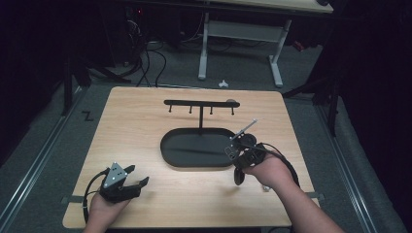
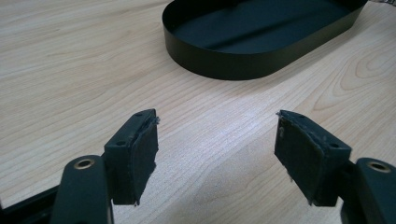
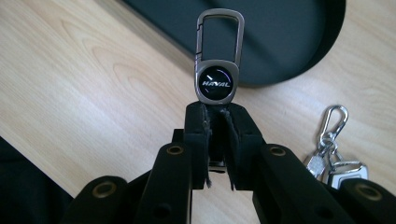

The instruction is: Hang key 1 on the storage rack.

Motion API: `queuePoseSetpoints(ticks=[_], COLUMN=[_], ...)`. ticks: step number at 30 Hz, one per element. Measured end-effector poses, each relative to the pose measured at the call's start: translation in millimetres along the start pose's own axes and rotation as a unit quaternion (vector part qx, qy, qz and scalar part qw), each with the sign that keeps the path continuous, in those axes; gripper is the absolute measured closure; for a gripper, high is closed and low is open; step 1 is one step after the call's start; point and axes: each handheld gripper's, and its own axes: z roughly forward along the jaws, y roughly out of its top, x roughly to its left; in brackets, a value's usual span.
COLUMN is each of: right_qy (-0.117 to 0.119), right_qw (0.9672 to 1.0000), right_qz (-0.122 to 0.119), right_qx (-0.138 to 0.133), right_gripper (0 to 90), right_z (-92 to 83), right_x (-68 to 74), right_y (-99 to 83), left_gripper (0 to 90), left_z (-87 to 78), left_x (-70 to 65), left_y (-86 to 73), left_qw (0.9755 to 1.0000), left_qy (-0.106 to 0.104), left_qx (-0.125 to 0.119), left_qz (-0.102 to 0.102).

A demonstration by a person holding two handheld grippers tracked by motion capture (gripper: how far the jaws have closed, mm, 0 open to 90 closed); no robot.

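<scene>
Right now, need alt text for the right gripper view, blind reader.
The right gripper, jaws shut, holds a grey metal keychain upright by its lower end, its clip loop on top, above a wooden table. A black oval tray lies behind it, and a second bunch of keys rests on the table at right.

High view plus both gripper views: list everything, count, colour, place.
table: 1, light wood, centre.
hook stand: 1, black bar with four hooks, on a post rising from the tray's far side.
oval tray: 1, black, mid-table.
keychain fob: 1, grey metal with dark disc and carabiner loop, held above the table by the tray.
key bunch: 1, silver, on the table beside the right gripper.
desk frame: 1, white legs, on the floor behind.
left gripper: 1, black, open, near left.
right gripper: 1, black, shut on the fob.
</scene>
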Motion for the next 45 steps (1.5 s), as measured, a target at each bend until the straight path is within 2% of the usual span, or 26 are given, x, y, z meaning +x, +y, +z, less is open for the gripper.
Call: queuePoseSetpoints(ticks=[1, 8, 11, 16, 23, 31, 40, 45], right_qy=[0.001, -0.006, -0.005, -0.006, -0.010, -0.015, -0.015, -0.018], right_qw=[1.0000, 0.9998, 0.9997, 0.9994, 0.9991, 0.9984, 0.9979, 0.9977], right_qz=[0.006, 0.001, 0.005, 0.007, 0.008, 0.009, 0.017, 0.015], right_qx=[-0.002, -0.017, -0.025, -0.032, -0.040, -0.054, -0.061, -0.064], right_gripper=[80.5, 80.4, 80.5, 80.5, 80.5, 80.5, 80.5, 80.5], right_z=[-1.6, -6.8, -9.0, -10.3, -14.3, -20.0, -23.7, -32.3], right_x=[0.4, 1.5, 1.8, 0.6, -2.4, -5.2, -10.0, -7.8], right_y=[2.8, 20.4, 27.9, 39.1, 56.7, 76.1, 87.8, 95.1], left_gripper=[30.6, 30.5, 29.8, 28.5, 23.2, 23.0, 23.1, 23.1], left_z=[0.3, -1.4, -2.0, -3.6, -2.1, -0.6, 0.1, 0.1], left_x=[0.0, 0.0, 0.0, 0.3, 0.0, -2.1, -2.4, -2.4], left_y=[0.0, 0.1, -0.3, 0.0, -0.6, -1.0, -1.9, -1.7], left_qw=[1.0000, 1.0000, 0.9999, 0.9998, 0.9996, 0.9996, 0.9996, 0.9996], left_qy=[-0.001, 0.002, 0.008, 0.014, 0.020, 0.015, 0.010, 0.010], left_qx=[0.001, -0.004, -0.005, -0.009, -0.008, -0.002, 0.004, 0.004], left_qz=[-0.001, 0.002, 0.010, 0.012, 0.016, 0.024, 0.026, 0.027])
